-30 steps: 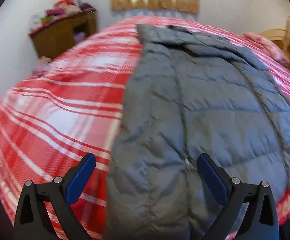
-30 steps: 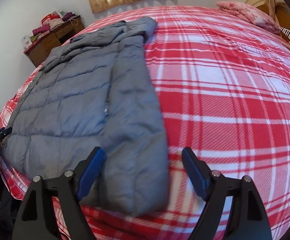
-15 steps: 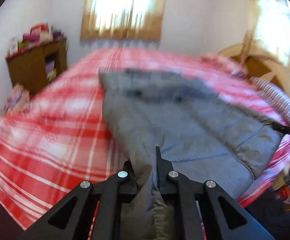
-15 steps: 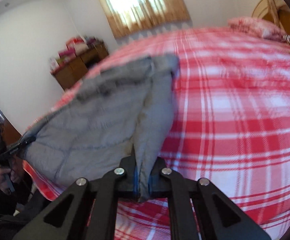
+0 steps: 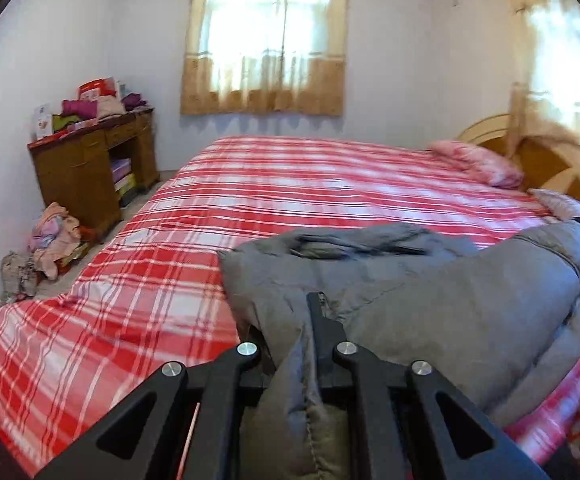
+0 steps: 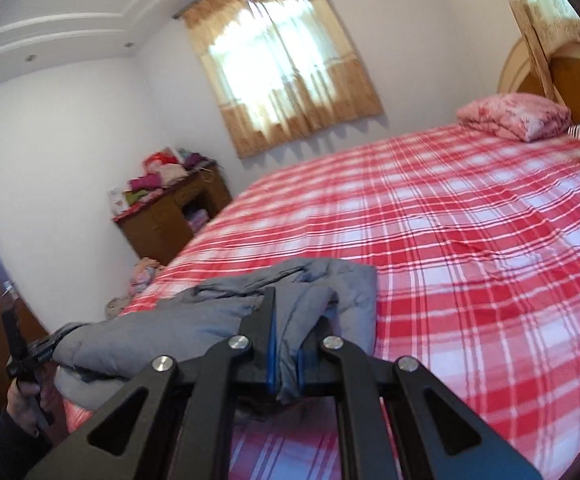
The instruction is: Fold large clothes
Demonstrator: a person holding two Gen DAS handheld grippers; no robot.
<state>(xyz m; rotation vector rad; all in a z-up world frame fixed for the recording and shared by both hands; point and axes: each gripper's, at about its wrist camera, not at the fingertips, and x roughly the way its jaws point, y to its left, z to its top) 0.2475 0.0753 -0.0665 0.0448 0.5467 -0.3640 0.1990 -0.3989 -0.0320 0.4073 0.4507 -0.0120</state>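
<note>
Left wrist: both tongs (image 5: 290, 344) (image 6: 284, 356) clamp grey jacket (image 5: 430, 280) hem.

Both grippers are clamped tight on grey fabric: left gripper (image 5: 304, 344) and right gripper (image 6: 286, 354), fingers nearly closed, held low and pointing forward. The left hand (image 6: 30, 396) grips its handle.
</note>
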